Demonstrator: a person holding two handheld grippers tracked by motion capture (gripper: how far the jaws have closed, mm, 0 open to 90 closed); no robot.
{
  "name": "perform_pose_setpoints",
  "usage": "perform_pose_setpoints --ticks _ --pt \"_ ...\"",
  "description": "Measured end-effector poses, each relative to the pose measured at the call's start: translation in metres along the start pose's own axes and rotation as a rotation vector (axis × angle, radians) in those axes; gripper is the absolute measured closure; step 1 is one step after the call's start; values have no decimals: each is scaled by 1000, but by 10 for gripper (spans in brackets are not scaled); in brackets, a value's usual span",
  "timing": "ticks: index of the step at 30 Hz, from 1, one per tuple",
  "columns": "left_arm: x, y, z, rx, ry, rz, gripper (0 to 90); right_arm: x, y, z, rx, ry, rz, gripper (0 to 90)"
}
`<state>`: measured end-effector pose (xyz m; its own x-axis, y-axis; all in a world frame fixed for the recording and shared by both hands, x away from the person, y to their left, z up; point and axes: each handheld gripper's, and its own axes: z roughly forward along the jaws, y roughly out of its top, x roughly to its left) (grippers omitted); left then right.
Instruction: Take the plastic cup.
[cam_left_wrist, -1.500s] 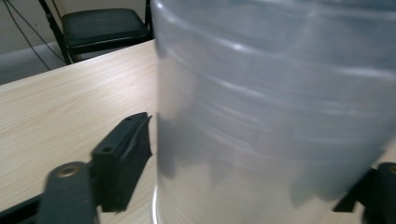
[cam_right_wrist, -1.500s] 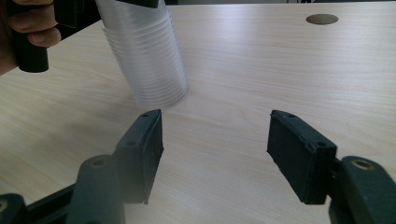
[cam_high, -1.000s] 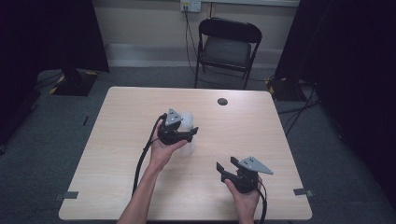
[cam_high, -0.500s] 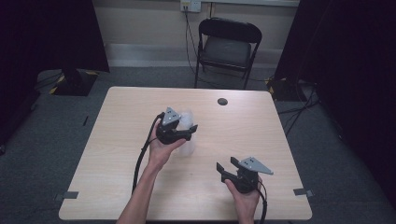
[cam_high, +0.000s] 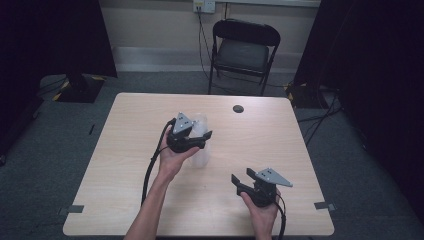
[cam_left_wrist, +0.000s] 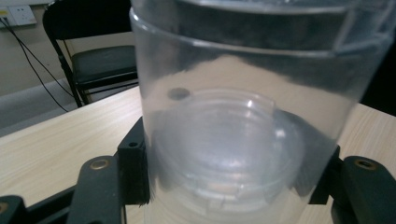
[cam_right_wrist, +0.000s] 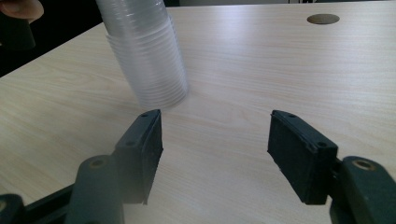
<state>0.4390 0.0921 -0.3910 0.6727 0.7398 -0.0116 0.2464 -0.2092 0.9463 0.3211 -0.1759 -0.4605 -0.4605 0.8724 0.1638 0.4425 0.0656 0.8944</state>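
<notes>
Two grippers: left gripper (cam_high: 202, 138) just been closing, jaws apparently pressing both sides of clear cup stack (cam_left_wrist: 243, 140); right gripper (cam_right_wrist: 215, 154) jaws spread, bare table (cam_right_wrist: 280, 70) between.

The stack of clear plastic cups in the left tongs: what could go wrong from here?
1. The left tongs have just been closing on the stack of clear plastic cups; thin walls may buckle or crack if squeezed harder.
2. The cups are nested, so a lift may take the top one alone or drag several.
3. The right tongs stand open and apart, so nothing steadies the stack's base; it might tip on the light wooden table.
</notes>
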Motion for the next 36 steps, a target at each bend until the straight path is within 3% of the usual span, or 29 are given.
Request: perform_pose_setpoints --ticks 7,23,36 --pt "-1 8 -5 -29 4 8 367 0 1 0 -5 0 -1 351" --pt "1 18 -11 -83 0 -32 382 0 1 -3 -16 4 -1 351" --pt "1 24 -18 -120 -3 -36 388 1 1 -2 -14 8 -3 350"
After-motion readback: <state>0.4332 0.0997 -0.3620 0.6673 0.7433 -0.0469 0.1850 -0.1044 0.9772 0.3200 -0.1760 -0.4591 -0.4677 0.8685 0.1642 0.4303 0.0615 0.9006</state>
